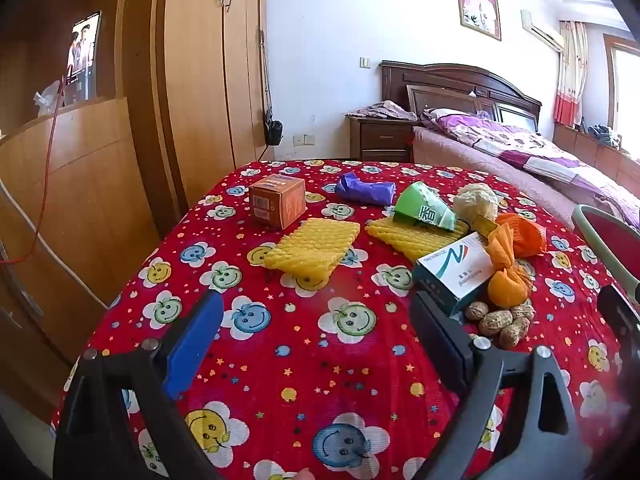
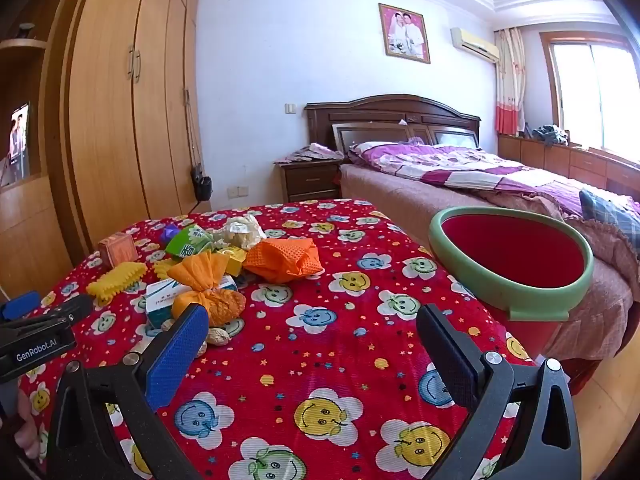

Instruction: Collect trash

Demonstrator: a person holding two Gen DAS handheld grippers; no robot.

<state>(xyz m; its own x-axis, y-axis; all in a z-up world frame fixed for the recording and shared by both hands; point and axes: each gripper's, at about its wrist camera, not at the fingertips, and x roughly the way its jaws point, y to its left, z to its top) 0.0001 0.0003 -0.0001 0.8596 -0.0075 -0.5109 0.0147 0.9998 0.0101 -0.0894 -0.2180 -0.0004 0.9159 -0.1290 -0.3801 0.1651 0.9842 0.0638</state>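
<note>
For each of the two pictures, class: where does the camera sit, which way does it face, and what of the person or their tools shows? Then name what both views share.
Left wrist: on the left gripper, facing the trash, wardrobe and bed; own open fingers show.
Right wrist: on the right gripper, facing tablecloth, bin, bed; open fingers, left gripper, a hand show.
Shared: orange box, walnuts.

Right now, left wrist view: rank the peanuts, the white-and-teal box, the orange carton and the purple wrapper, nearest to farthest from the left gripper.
From the open left gripper:
1. Peanuts, just beyond its right finger.
2. White-and-teal box, right, behind the peanuts.
3. Orange carton, far left of centre.
4. Purple wrapper, far centre, slightly beyond the carton.
</note>
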